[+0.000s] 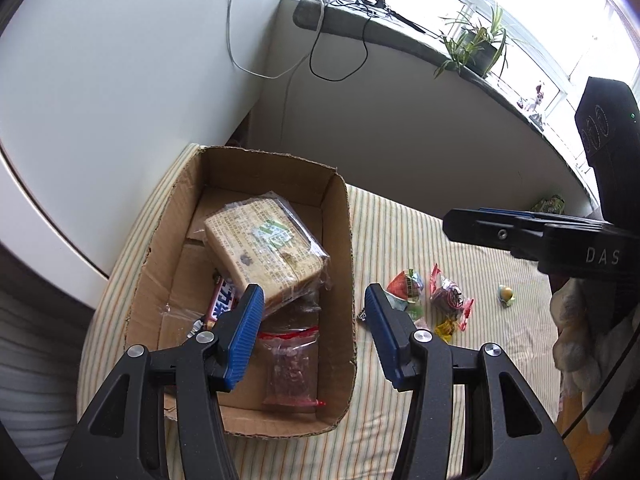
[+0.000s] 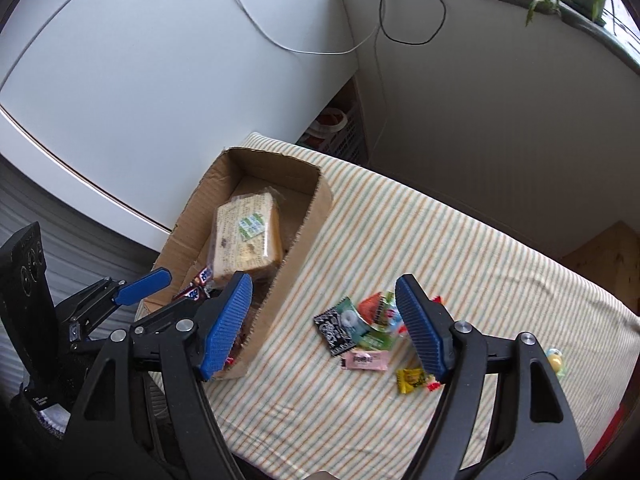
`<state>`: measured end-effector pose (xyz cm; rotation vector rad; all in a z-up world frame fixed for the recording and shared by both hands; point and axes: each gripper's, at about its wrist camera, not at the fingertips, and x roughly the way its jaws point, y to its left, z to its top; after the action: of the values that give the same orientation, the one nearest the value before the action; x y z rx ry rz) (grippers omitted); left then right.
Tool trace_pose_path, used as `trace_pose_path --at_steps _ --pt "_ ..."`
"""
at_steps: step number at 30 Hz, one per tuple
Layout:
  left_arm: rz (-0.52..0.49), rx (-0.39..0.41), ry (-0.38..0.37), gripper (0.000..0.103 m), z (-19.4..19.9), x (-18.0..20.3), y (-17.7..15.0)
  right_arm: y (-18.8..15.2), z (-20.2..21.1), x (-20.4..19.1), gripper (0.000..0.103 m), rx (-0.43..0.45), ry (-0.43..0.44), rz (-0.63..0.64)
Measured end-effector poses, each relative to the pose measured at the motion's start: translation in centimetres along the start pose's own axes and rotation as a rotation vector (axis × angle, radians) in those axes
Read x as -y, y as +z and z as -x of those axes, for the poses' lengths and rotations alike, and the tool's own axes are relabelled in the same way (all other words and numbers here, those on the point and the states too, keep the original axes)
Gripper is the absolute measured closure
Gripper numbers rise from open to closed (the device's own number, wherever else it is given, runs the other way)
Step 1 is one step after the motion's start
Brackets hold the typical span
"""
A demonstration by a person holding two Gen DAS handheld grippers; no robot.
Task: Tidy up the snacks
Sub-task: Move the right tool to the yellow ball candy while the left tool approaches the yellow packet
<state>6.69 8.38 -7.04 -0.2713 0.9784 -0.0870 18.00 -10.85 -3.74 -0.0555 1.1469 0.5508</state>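
Observation:
A cardboard box [image 1: 340, 240] stands on the striped cloth and holds a film-wrapped biscuit pack [image 1: 264, 248], a chocolate bar [image 1: 222, 300] and a zip bag of dark snacks [image 1: 290, 368]. My left gripper [image 1: 312, 304] hovers open and empty above the box's right wall. To the right of the box lie loose sweets [image 1: 408, 288] and a small red-edged bag [image 1: 448, 296]. In the right wrist view my right gripper [image 2: 322, 284] is open and empty above the cloth between the box [image 2: 316, 200] and the sweets: a black-and-green packet [image 2: 340, 328], a pink one [image 2: 364, 360], a yellow one [image 2: 412, 380].
A round wrapped sweet [image 2: 554, 360] lies apart at the right. A white cabinet [image 1: 100, 120] rises behind the box. The wall and a window sill [image 1: 400, 40] with plants and cables bound the far side. Bare striped cloth [image 2: 460, 240] stretches beyond the sweets.

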Motion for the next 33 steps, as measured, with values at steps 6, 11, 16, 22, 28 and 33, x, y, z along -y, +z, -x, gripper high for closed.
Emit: trace_pose_path --at_steps 6,11,16,22,28,33 --pt "-0.053 -0.015 -0.021 0.052 -0.3 2.2 -0.8 -3.1 3.1 5.6 0.026 0.028 -0.086 -0.088" --pt "-0.105 -0.047 -0.053 0.052 -1.3 4.6 -1.8 -6.5 5.2 10.3 0.026 0.037 -0.153 -0.173" --pt "-0.166 -0.098 -0.094 0.052 -3.1 7.4 -2.9 -10.0 6.6 15.3 0.026 0.041 -0.197 -0.301" --pt "-0.257 -0.147 -0.135 0.052 -5.0 11.2 -3.9 -13.1 7.4 19.3 0.026 0.06 -0.229 -0.39" --pt "-0.334 -0.195 -0.16 0.054 -7.1 13.9 -5.1 -14.0 6.6 19.5 0.026 0.077 -0.221 -0.308" --pt "-0.375 -0.248 -0.152 0.056 -9.8 15.3 -5.5 -14.1 4.6 20.0 0.043 0.041 -0.203 -0.253"
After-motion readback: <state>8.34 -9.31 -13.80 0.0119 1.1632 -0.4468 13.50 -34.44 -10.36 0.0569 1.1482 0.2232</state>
